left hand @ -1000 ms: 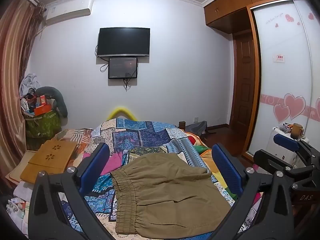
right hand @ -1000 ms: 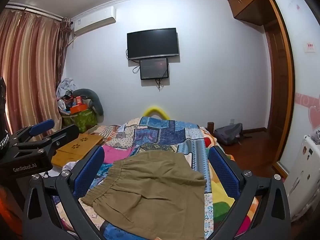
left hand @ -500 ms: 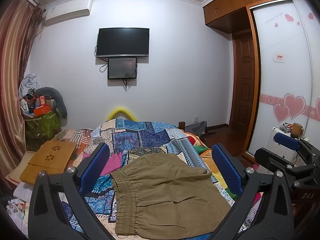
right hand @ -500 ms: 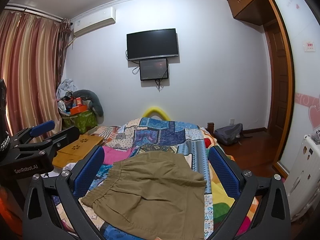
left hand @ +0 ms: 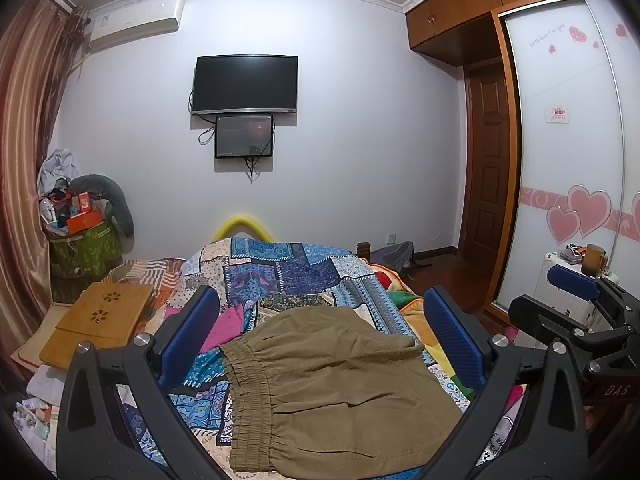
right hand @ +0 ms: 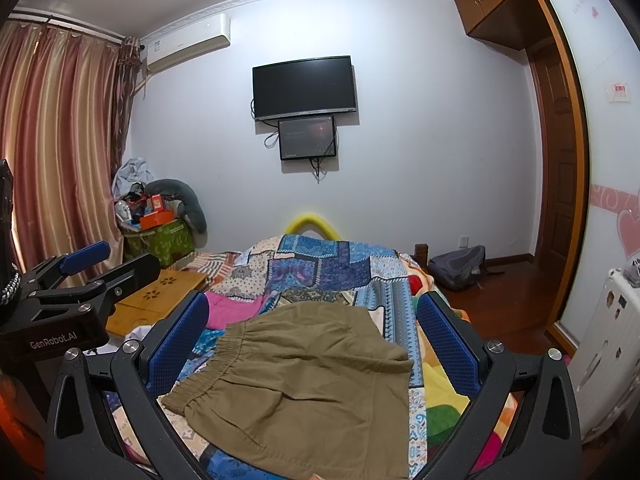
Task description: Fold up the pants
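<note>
Olive-brown pants [left hand: 332, 384] lie folded flat on a patchwork quilt [left hand: 288, 272] on the bed, elastic waistband to the left; they also show in the right wrist view [right hand: 304, 384]. My left gripper [left hand: 320, 340] is open and empty, held above and in front of the pants. My right gripper [right hand: 312, 340] is open and empty, also raised over the pants. Each gripper shows at the edge of the other's view: the right one [left hand: 576, 300], the left one [right hand: 80, 276].
A wooden lap tray [left hand: 100, 316] lies left of the bed. A green bin with clutter [left hand: 80, 244] stands by the curtain. A wardrobe with heart decals [left hand: 576, 184] and a white radiator [right hand: 608, 344] are on the right. A grey bag [right hand: 460, 266] lies on the floor.
</note>
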`<state>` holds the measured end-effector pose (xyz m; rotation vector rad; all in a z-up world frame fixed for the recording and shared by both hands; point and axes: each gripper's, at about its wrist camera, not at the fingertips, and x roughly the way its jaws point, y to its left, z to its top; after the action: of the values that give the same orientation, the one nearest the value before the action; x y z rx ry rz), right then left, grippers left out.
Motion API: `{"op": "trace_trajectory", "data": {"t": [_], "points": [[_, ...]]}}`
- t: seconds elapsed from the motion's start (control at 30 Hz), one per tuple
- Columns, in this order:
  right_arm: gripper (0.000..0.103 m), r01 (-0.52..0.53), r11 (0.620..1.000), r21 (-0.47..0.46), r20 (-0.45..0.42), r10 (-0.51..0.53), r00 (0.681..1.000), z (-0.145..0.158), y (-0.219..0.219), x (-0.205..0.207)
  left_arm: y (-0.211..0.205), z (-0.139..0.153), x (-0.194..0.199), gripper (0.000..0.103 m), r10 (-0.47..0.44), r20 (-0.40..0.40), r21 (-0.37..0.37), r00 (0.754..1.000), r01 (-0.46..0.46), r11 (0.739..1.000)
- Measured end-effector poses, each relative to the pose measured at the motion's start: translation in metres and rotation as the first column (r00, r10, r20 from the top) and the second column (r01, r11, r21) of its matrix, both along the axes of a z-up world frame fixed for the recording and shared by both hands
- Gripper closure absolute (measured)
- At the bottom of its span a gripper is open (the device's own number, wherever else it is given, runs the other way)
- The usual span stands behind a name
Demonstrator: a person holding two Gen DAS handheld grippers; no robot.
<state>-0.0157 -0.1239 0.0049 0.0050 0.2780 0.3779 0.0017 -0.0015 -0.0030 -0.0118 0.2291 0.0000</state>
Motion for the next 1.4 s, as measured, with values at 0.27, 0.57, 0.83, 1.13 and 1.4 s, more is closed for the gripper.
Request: {"op": "trace_trajectory", "data": {"t": [0.27,0.57,0.83,1.13,1.4], "points": [[0.000,0.000,1.000,0.002,-0.008,0.000,1.000,0.001,-0.001,0.003,0.002,-0.002,0.002,0.000,-0.003,-0.007,0.000,1.000,0.003,1.000],[0.000,0.005,1.000,0.006,-0.029,-0.005,1.000,-0.003,-0.001,0.012,0.007,-0.009,0.017,0.000,0.000,-0.025,0.014,1.000,0.000,1.000],[0.000,0.021,1.000,0.003,-0.080,-0.021,0.997,-0.017,-0.004,0.031,0.016,-0.032,0.057,0.000,-0.003,-0.085,0.009,0.996,0.004,1.000],[0.000,0.067,0.997,-0.025,-0.177,-0.071,0.982,-0.052,-0.011,0.074,0.039,-0.080,0.130,0.000,0.058,-0.247,0.048,0.967,-0.048,0.998],[0.001,0.105,0.987,-0.118,-0.309,-0.137,0.941,-0.105,-0.027,0.128,0.078,-0.141,0.192,0.000,0.058,-0.463,0.042,0.885,-0.044,0.998]]}}
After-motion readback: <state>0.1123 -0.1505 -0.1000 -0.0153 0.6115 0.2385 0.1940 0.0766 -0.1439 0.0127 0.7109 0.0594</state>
